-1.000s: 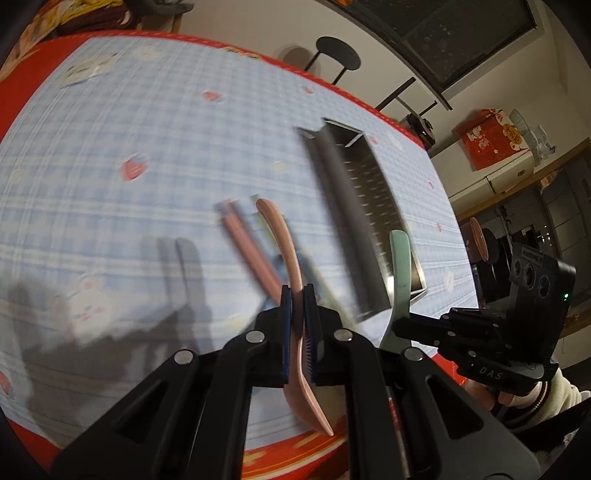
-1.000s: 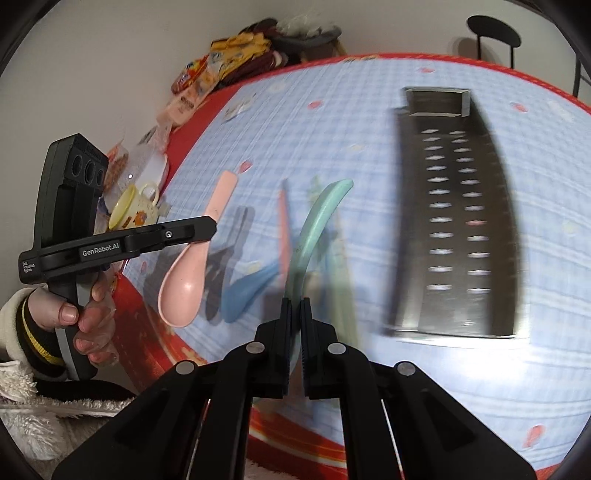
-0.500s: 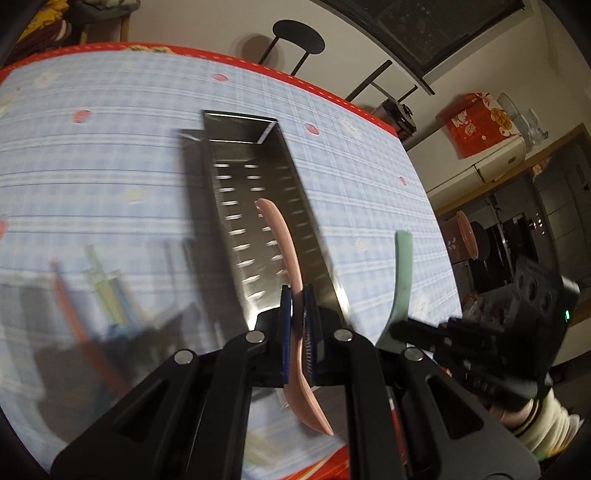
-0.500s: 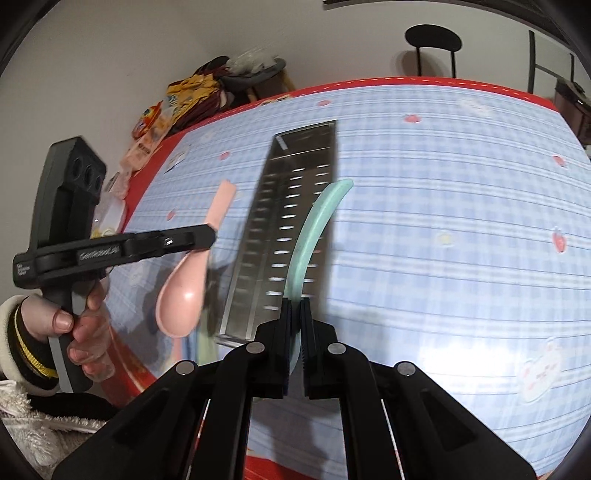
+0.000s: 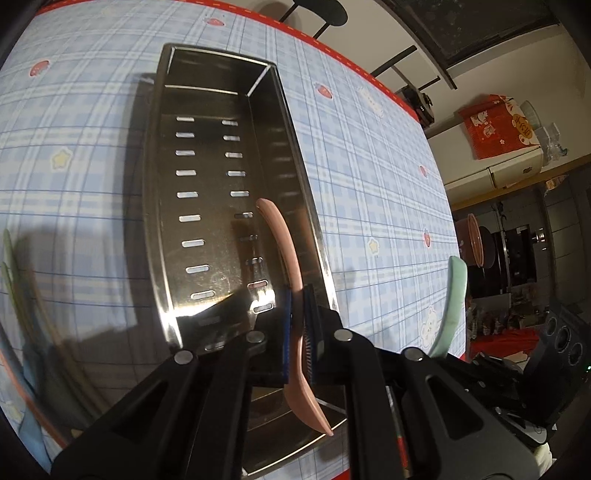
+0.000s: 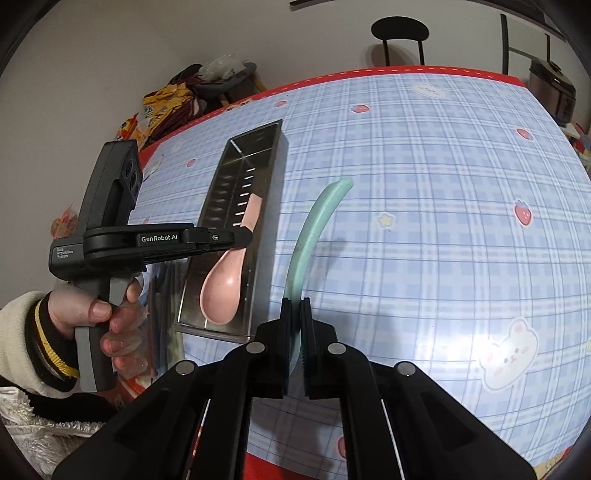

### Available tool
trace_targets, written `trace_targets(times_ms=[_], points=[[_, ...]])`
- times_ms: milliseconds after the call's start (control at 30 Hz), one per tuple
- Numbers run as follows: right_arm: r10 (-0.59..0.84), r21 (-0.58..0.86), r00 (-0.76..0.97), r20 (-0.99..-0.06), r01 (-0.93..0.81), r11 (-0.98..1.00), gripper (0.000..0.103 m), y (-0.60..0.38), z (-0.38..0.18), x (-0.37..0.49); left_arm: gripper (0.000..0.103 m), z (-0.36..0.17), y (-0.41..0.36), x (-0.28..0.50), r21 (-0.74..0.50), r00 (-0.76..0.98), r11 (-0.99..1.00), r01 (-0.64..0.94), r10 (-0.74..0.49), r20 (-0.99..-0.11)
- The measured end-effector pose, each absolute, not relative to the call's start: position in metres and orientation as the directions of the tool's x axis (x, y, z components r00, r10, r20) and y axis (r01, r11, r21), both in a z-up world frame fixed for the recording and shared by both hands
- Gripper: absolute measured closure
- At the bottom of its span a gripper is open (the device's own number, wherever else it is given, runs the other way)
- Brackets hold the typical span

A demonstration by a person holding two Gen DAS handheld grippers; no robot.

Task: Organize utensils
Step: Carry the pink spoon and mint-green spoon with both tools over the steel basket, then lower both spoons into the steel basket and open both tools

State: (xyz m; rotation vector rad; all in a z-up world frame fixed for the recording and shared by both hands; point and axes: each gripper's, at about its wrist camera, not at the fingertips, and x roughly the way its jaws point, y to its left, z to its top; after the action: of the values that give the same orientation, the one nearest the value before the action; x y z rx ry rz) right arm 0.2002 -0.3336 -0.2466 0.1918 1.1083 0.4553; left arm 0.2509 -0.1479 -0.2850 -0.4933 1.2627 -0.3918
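My left gripper is shut on a pink spoon and holds it over the near end of a long perforated steel tray. In the right wrist view the pink spoon hangs bowl-down above the tray, held by the left gripper. My right gripper is shut on a mint green spoon, above the tablecloth to the right of the tray. The green spoon also shows at the right of the left wrist view. The tray holds nothing.
A blue plaid tablecloth with a red border covers the table. More utensils lie blurred at the left edge of the left wrist view. Snack bags sit beyond the far left corner; a black stool stands behind the table.
Both grippers have moved right, away from the loose utensils. The left one with the pink spoon is now over the tray; the right one with the green spoon is now beside it.
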Motion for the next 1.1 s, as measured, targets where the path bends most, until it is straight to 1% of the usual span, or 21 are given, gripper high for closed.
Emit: trace_targets(times_ms=[133, 333, 400, 500, 633, 767, 933, 1100], points=[[0.442, 0.372, 0.366, -0.819, -0.249, 0.894, 0.098, -0.335, -0.249, 0.2, 0.093, -0.289, -0.153, 0.253, -0.55, 0.249, 0.835, 0.021, -0.538, -0.806], [0.436, 0.361, 0.351, -0.829, -0.259, 0.896, 0.098, -0.327, -0.251, 0.201, 0.081, -0.276, -0.154, 0.254, -0.539, 0.267, 0.839, 0.073, -0.537, -0.8], [0.43, 0.348, 0.343, -0.835, -0.277, 0.896, 0.098, -0.322, -0.251, 0.203, 0.079, -0.268, -0.148, 0.252, -0.536, 0.286, 0.841, 0.078, -0.534, -0.796], [0.423, 0.32, 0.332, -0.843, -0.322, 0.891, 0.098, -0.311, -0.249, 0.213, 0.077, -0.254, -0.131, 0.244, -0.517, 0.329, 0.852, 0.086, -0.514, -0.792], [0.423, 0.286, 0.312, -0.851, -0.4, 0.871, 0.098, -0.291, -0.247, 0.228, 0.069, -0.234, -0.102, 0.226, -0.472, 0.398, 0.877, 0.088, -0.465, -0.791], [0.415, 0.238, 0.287, -0.863, -0.494, 0.836, 0.098, -0.26, -0.25, 0.244, 0.065, -0.221, -0.071, 0.204, -0.428, 0.453, 0.902, 0.065, -0.408, -0.792], [0.391, 0.195, 0.247, -0.887, -0.567, 0.801, 0.098, -0.235, -0.26, 0.255, 0.059, -0.216, -0.038, 0.177, -0.376, 0.485, 0.926, 0.036, -0.346, -0.803], [0.371, 0.187, 0.217, -0.903, -0.577, 0.795, 0.098, -0.221, -0.27, 0.256, 0.058, -0.219, -0.009, 0.159, -0.381, 0.493, 0.925, -0.021, -0.321, -0.809]])
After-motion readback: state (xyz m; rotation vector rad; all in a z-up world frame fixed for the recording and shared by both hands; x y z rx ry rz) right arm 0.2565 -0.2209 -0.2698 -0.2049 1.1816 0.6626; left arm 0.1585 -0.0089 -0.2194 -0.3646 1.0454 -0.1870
